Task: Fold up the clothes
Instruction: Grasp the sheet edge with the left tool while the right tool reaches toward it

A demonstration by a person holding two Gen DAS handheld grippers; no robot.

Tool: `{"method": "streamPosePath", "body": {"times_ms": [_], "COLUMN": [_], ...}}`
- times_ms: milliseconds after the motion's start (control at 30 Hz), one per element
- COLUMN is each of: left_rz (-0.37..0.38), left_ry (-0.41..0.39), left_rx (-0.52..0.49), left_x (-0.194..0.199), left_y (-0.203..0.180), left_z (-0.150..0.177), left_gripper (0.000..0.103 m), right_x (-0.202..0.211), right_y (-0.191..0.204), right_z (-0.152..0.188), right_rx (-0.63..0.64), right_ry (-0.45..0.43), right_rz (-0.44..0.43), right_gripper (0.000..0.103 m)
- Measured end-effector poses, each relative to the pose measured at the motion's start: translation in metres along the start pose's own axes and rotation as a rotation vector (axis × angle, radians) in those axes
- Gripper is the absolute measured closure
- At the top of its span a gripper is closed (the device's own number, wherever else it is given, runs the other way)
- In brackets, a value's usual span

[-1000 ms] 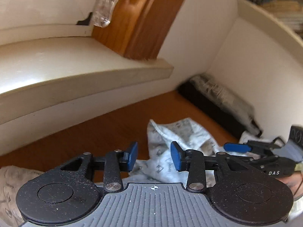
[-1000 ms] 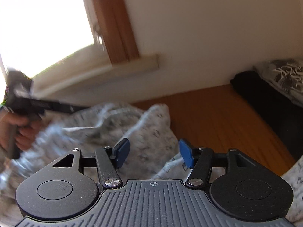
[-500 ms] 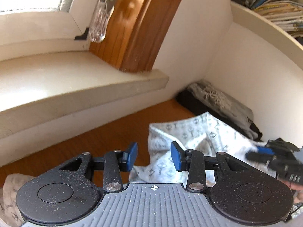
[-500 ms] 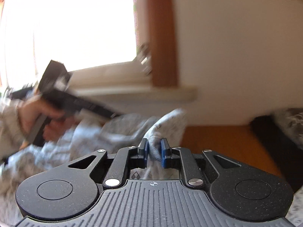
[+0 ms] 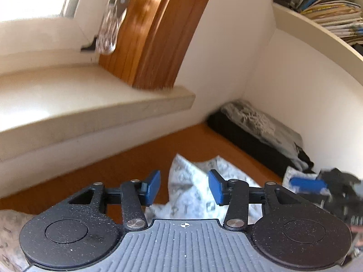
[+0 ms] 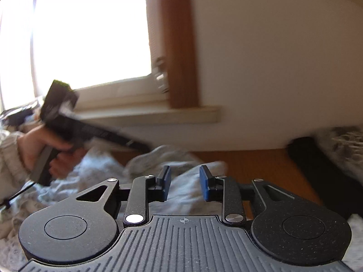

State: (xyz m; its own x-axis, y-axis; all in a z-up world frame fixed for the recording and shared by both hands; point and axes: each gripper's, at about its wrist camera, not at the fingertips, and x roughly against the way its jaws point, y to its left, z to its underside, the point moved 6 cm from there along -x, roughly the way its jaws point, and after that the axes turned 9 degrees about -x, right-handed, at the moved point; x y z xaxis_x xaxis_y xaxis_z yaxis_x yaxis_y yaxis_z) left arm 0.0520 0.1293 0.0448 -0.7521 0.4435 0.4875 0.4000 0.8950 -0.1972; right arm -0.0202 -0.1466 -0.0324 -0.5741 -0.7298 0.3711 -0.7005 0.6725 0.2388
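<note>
Opening both tongs now: your left gripper (image 5: pixel 184 187) apart, right gripper (image 6: pixel 184 184) apart too, nothing pinched, patterned cloth (image 5: pixel 192 195) lower centre behind pads.

Soft printed cloth garment (image 5: pixel 192 188), smooth wooden tabletop (image 5: pixel 127 167)

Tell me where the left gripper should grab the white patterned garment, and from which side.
Grip the raised corner of the white patterned garment, coming straight ahead and slightly down. That peak stands off the wooden floor, directly before the left gripper, whose jaws are opening, empty.
</note>
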Motion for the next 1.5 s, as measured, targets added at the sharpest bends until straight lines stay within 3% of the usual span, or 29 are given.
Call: {"method": "streamPosePath", "body": {"times_ms": [67,100,133,167,200,233,267,300,400,567,633,767,800,867,900,1100,1133,1200,1233,1267,1400,1500], "left_rz": [-0.028,-0.031,-0.035,-0.037,-0.035,-0.025,-0.024,-0.024,-0.012,0.04,0.068,0.087,0.088,0.084,0.085,0.094,0.103,0.108,0.104,0.101,0.11,0.098], "left_ry": [-0.038,-0.043,-0.044,-0.033,-0.022,-0.017,-0.019,-0.021,-0.04,-0.021,0.006,0.072,0.082,0.094,0.102,0.109,0.111,0.107,0.09,0.064,0.03,0.033], "left_rx": [-0.026,-0.031,-0.038,-0.058,-0.078,-0.098,-0.113,-0.129,-0.164,-0.213,-0.228,-0.25,-0.255,-0.261,-0.26,-0.233,-0.223,-0.214,-0.222,-0.231,-0.236,-0.249], "left_x": [0.006,0.006,0.007,0.007,0.007,0.007,0.009,0.011,0.017,0.013,0.004,-0.017,-0.02,-0.026,-0.029,-0.035,-0.035,-0.035,-0.033,-0.03,-0.022,-0.023], "left_y": [-0.006,-0.008,-0.011,-0.015,-0.019,-0.023,-0.026,-0.03,-0.043,-0.07,-0.081,-0.097,-0.099,-0.103,-0.103,-0.1,-0.099,-0.097,-0.097,-0.098,-0.102,-0.102], "left_z": [-0.003,-0.003,-0.003,-0.002,-0.001,0.0,0.001,0.001,0.001,0.001,0.003,0.013,0.016,0.021,0.023,0.026,0.026,0.025,0.024,0.022,0.017,0.016], "left_gripper": [0.057,0.079,0.093,0.1,0.099,0.099,0.099,0.099,0.099,0.096,0.096,0.096,0.096,0.096,0.096,0.096,0.096,0.096,0.096,0.096,0.096,0.095], "right_x": [-0.017,-0.026,-0.035,-0.041,-0.047,-0.046,-0.043,-0.036,-0.006,0.024,0.03,0.033,0.032,0.026,0.024,-0.016,-0.021,-0.026,-0.028,-0.025,0.006,0.02], "right_y": [0.009,0.013,0.015,0.015,0.014,0.011,0.008,0.005,-0.01,-0.064,-0.077,-0.065,-0.057,-0.039,-0.029,0.01,0.012,0.01,0.008,0.004,-0.027,-0.057], "right_z": [0.008,0.012,0.016,0.02,0.024,0.025,0.025,0.023,0.015,0.015,0.019,0.025,0.026,0.028,0.029,0.036,0.037,0.041,0.043,0.042,0.033,0.037], "right_rx": [0.008,0.011,0.018,0.031,0.044,0.04,0.033,0.037,0.011,-0.069,-0.099,-0.106,-0.096,-0.065,-0.049,0.02,0.026,0.034,0.038,0.034,-0.047,-0.09], "right_ry": [0.051,0.077,0.103,0.12,0.135,0.132,0.127,0.098,0.023,0.007,0.026,-0.001,-0.006,0.007,0.014,0.078,0.083,0.114,0.13,0.118,0.045,0.074], "right_rz": [0.001,0.002,0.015,0.042,0.071,0.076,0.078,0.084,0.1,0.254,0.264,0.165,0.126,0.074,0.05,-0.001,0.01,0.037,0.051,0.062,0.118,0.176], "right_gripper": [0.063,0.06,0.054,0.054,0.057,0.067,0.089,0.095,0.098,0.099,0.099,0.094,0.091,0.075,0.075,0.057,0.057,0.067,0.082,0.091,0.093,0.093]}}
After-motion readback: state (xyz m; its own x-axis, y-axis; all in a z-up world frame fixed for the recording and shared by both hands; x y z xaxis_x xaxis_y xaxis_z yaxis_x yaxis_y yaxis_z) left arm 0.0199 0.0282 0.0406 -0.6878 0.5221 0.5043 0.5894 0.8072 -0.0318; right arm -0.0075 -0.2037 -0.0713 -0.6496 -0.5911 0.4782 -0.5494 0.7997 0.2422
